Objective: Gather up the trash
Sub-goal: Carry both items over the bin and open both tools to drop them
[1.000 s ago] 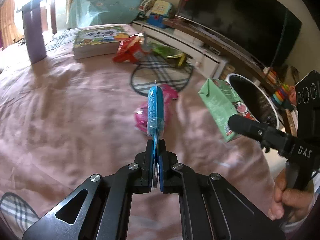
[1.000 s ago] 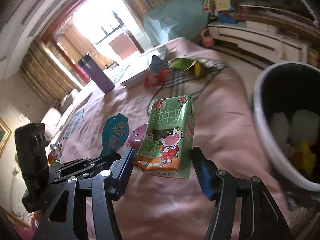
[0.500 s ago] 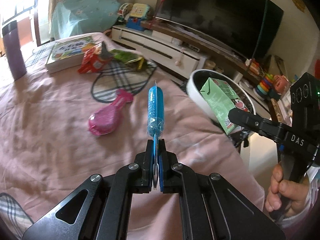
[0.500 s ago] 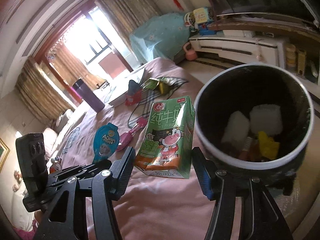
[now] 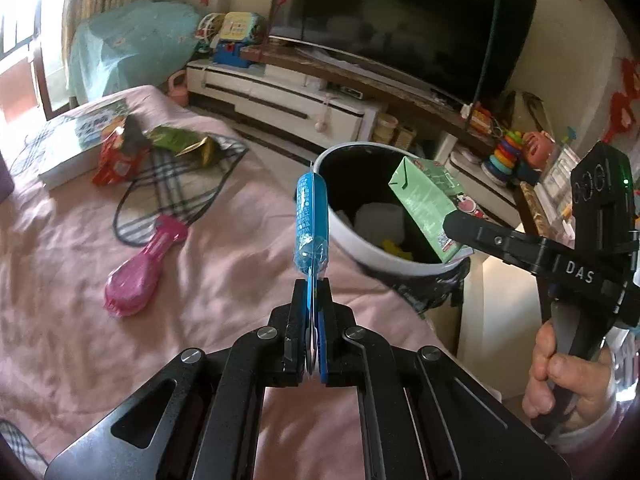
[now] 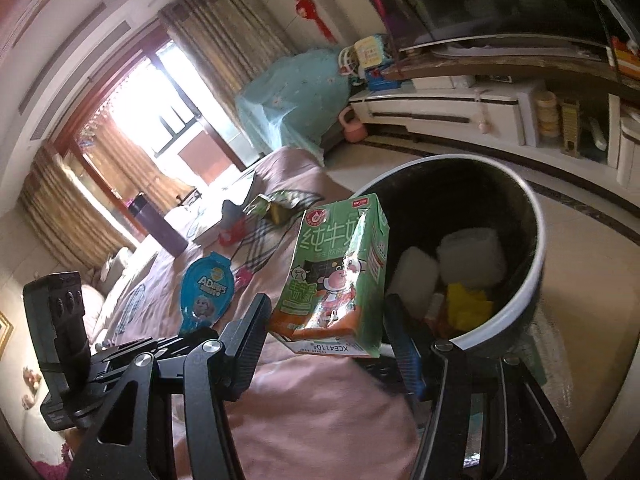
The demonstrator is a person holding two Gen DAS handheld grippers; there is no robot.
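The left gripper [image 5: 311,320] is clamped tight on the bottom edge of a flat blue pouch [image 5: 311,224] held upright just short of the trash bin [image 5: 404,266], while the right gripper [image 6: 326,332] squeezes a green milk carton [image 6: 340,276] by its 2 sides beside the bin's near rim. The carton sits tilted and only its lower part is pinched, so letting go too soon could bounce it off the rim onto the pink bedspread [image 5: 80,340], and the thin pouch could slide out. A pink hairbrush [image 5: 140,272] and snack wrappers [image 5: 180,142] lie on the bed, and a TV [image 5: 400,20] stands over a low white cabinet
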